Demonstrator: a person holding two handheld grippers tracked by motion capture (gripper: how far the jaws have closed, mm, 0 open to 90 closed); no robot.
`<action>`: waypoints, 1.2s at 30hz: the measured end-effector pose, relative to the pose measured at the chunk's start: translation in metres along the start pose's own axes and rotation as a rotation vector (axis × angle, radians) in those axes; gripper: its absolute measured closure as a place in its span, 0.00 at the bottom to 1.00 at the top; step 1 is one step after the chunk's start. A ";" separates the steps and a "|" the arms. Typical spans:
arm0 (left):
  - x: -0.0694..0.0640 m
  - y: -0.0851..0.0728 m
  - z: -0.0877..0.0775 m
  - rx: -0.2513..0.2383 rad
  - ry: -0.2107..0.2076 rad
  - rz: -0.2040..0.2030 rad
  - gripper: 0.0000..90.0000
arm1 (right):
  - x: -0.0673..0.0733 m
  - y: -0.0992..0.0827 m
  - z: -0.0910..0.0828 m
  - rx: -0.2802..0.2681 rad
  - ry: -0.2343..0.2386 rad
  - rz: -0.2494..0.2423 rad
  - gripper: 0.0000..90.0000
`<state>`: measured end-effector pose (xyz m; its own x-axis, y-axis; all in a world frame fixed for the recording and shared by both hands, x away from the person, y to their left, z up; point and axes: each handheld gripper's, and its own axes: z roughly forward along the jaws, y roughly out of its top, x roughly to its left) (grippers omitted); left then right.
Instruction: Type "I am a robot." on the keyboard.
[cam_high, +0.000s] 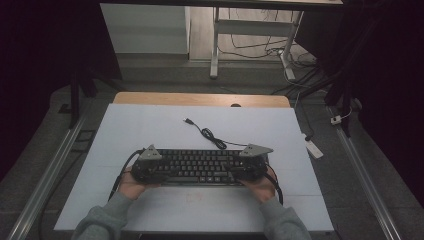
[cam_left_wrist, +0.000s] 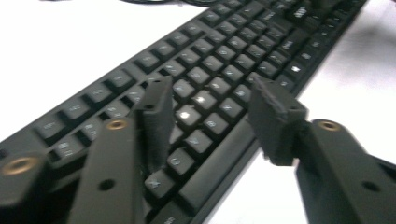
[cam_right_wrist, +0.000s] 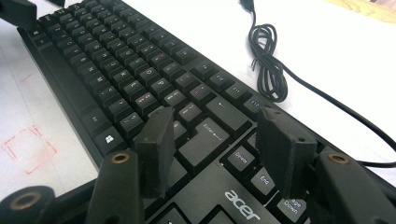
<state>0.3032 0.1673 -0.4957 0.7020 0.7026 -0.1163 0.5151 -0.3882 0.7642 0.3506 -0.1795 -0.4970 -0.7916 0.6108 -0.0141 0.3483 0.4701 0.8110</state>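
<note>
- High view: a black keyboard (cam_high: 200, 166) lies across the near middle of the white table (cam_high: 150, 125); the left gripper (cam_high: 148, 170) sits at its left end and the right gripper (cam_high: 250, 167) at its right end, a hand behind each; the keyboard's cable (cam_high: 210, 136) runs off toward the far side in a loose coil and ends unplugged.
- Left gripper view: the jaws stand apart above the keys at the keyboard (cam_left_wrist: 224, 70)'s left end, one over the key rows, the other past the near edge over bare table; nothing is pinched between them.
- Right gripper view: the jaws stand apart over the keyboard (cam_right_wrist: 140, 79)'s right end, straddling the enter key; they press on nothing; the coiled cable (cam_right_wrist: 268, 70) lies just beyond the far edge.
- Risk, as I judge it: neither end is gripped, so a lift now would leave the keyboard on the table; closing here would bear on key caps rather than the frame, and could pop one; uneven grips would tilt it; the loose cable could drag or snag.
</note>
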 end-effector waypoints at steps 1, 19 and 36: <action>0.002 0.000 -0.001 -0.001 0.005 -0.007 0.50 | 0.000 0.000 0.000 0.000 0.000 0.000 0.52; 0.015 0.000 -0.017 -0.058 0.063 -0.072 0.48 | -0.001 -0.001 0.001 0.005 -0.001 -0.002 0.52; 0.039 -0.013 -0.021 0.008 0.112 -0.109 0.67 | -0.001 -0.001 0.001 0.018 -0.010 -0.003 0.52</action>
<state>0.3133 0.2119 -0.4971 0.5829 0.8026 -0.1264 0.5893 -0.3105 0.7459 0.3515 -0.1798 -0.4988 -0.7880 0.6152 -0.0226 0.3548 0.4839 0.8000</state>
